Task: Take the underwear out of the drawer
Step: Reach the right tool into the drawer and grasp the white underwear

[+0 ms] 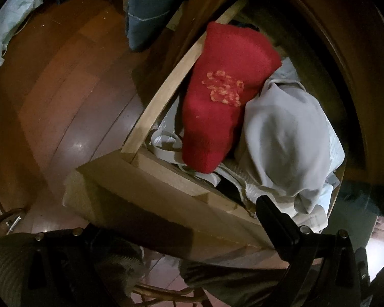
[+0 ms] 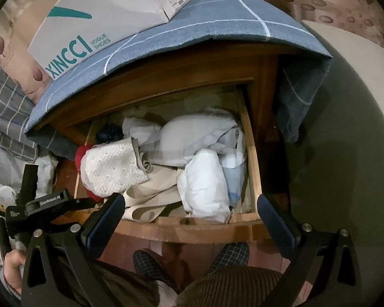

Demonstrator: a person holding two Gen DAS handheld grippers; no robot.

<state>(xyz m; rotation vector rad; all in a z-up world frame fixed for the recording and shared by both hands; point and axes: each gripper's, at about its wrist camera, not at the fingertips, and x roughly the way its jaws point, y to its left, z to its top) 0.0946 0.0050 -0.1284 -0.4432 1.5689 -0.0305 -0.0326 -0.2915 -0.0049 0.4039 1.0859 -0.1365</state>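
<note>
The wooden drawer (image 2: 204,227) stands pulled out and is stuffed with clothes. In the right wrist view a white lace piece (image 2: 112,168) lies at the left on a cream garment (image 2: 151,194), with white bundles (image 2: 204,186) at the right. My right gripper (image 2: 192,217) hovers open over the drawer's front edge, holding nothing. In the left wrist view a red knit item (image 1: 222,94) and a pale grey garment (image 1: 286,140) fill the drawer (image 1: 163,94). My left gripper (image 1: 187,230) is open above the front corner, and its left finger is lost in shadow.
A white shoe box (image 2: 89,25) sits on a blue checked cloth (image 2: 204,25) draped over the cabinet top. A hand (image 2: 12,263) holds the left gripper (image 2: 38,204) at the drawer's left. Checked slippers (image 2: 151,266) stand below the drawer front. Wood floor (image 1: 64,89) lies left.
</note>
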